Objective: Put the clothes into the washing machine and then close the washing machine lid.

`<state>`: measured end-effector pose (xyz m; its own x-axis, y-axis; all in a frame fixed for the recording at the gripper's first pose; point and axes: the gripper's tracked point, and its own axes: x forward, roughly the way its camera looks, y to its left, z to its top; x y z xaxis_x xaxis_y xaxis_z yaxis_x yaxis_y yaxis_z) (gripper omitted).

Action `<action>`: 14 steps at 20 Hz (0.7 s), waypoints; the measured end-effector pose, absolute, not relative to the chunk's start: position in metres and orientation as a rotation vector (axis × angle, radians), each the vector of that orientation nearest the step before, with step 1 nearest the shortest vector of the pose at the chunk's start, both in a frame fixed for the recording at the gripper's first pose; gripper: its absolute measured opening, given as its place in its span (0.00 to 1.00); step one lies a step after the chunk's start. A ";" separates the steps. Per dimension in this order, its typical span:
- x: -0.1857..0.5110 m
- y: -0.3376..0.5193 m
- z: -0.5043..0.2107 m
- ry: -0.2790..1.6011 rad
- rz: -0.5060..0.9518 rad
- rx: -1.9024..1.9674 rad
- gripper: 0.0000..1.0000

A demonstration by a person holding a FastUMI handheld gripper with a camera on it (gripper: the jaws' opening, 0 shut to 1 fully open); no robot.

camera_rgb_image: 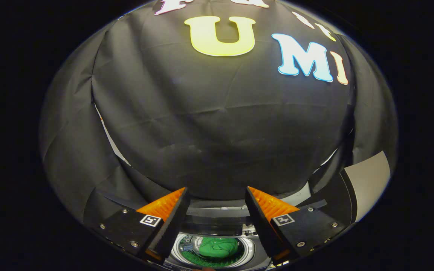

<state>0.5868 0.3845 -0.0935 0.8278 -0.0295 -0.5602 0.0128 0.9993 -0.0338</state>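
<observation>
My gripper (216, 195) is open and holds nothing; its two fingers stand wide apart, high above the machine. Far below, between the fingers, I look down into the washing machine's round drum opening (251, 250). A bunched green cloth (217, 246) lies inside the drum on a green mesh bottom. The machine's lid (217, 212) shows as a dark band standing up at the back of the opening, just beyond the drum. The black booth wall rises ahead of the fingertips.
The washing machine's pale top panel (296, 195) curves off to the right behind the right finger. A grey flat surface (367, 180) sits farther right. Black cloth encloses the space on the left, ahead and on the right.
</observation>
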 end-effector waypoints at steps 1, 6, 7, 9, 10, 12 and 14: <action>0.586 0.385 -0.095 0.594 -0.021 -0.024 0.92; 0.582 0.386 -0.094 0.605 -0.010 -0.025 0.92; 0.581 0.386 -0.094 0.604 -0.009 -0.025 0.92; 0.576 0.387 -0.094 0.604 -0.010 -0.024 0.92; 0.574 0.387 -0.094 0.604 -0.010 -0.024 0.92; 0.569 0.388 -0.094 0.603 -0.011 -0.025 0.92; 0.566 0.389 -0.095 0.590 -0.010 -0.027 0.92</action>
<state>0.5660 0.3887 -0.0950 0.8307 -0.0167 -0.5565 0.0014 0.9996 -0.0280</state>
